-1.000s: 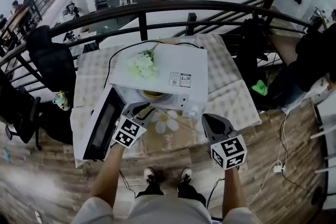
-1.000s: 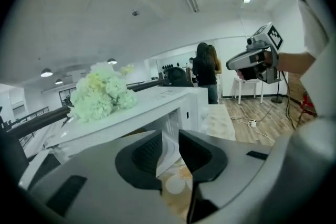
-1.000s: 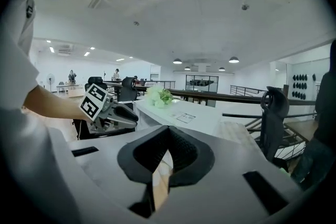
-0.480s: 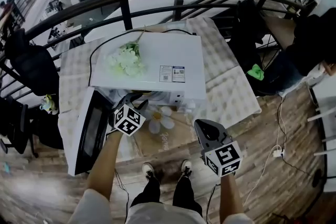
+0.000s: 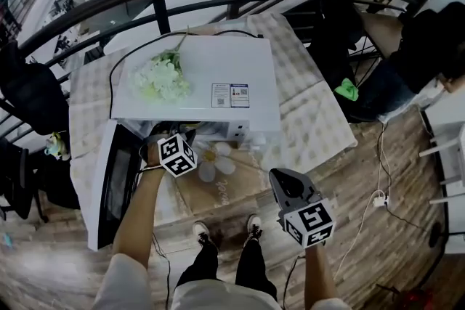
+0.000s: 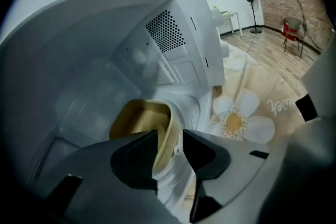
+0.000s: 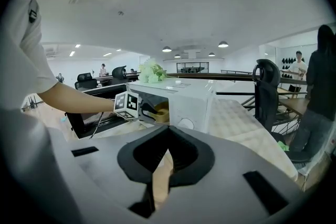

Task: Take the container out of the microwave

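Where it reaches into the microwave (image 5: 218,76), left gripper (image 6: 169,136): jaws opening, yellow container (image 6: 140,118) rim between them.
Right gripper (image 7: 167,150): jaws closed, empty, outside microwave.
Door (image 5: 109,185): open.

Head view is showing bright, even indoor light from overhead. The white microwave (image 5: 196,80) top is glaring, nearly blown out, and the wooden floor (image 5: 407,243) is reading darker. Strong fisheye is bending the railing (image 5: 160,11) and darkening the corners. Left gripper view is running dim and grey inside the microwave cavity. It is looking soft all over, with a pale highlight along the upper rim and black vignette at left. Right gripper view is getting clean light from round ceiling lights (image 7: 223,44). The far room is reading sharp, the nearest foreground is blurring, and the corners are going black.
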A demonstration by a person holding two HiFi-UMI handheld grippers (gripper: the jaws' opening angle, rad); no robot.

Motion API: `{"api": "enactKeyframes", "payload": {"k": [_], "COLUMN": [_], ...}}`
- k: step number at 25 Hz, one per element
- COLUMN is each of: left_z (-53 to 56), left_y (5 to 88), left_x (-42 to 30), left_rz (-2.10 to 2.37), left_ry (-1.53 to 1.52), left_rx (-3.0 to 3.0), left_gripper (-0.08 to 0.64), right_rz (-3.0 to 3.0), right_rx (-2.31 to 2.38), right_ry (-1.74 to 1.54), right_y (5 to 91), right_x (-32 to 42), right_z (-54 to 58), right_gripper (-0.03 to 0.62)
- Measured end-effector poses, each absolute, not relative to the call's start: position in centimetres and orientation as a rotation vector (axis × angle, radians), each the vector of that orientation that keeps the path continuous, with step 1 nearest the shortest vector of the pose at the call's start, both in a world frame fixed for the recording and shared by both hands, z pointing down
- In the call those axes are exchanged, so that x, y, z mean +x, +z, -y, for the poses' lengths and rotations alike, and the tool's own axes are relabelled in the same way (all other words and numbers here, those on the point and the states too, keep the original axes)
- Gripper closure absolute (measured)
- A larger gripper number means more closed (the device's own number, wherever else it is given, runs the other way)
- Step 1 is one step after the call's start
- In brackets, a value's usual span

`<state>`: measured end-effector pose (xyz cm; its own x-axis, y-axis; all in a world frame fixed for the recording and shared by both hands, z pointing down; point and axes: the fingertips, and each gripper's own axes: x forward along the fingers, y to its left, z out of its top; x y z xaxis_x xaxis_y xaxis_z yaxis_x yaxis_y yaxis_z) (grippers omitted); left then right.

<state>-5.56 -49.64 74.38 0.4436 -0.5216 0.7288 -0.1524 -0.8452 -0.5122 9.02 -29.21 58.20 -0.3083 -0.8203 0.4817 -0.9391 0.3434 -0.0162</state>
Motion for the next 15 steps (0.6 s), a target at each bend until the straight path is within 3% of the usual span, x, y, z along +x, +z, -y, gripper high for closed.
{"api": "enactKeyframes", "payload": {"k": [3, 10, 15], "left_z": [49.8, 49.0, 47.0], "left_y": [74.8, 74.9, 74.6], "left_x": [-5.7, -6.1, -6.7], "left_rz": [-0.535, -0.489, -0.488], "left_ry": [-1.419, -1.482, -1.500], "left_rx": [-2.271, -2.210, -2.241], "left_gripper": [0.407, 0.519, 0.528], "right_rz": [2.213, 2.205, 2.216], "right_rx": [1.575, 1.573, 1.560], "right_ry": [0.404, 0.338, 0.288], "right_y": [58.0, 57.0, 55.7], "right_x": [9.2, 9.1, 9.5], "right_z": [29.2, 29.1, 28.6], "right_gripper": [0.578, 0.580, 0.580]}}
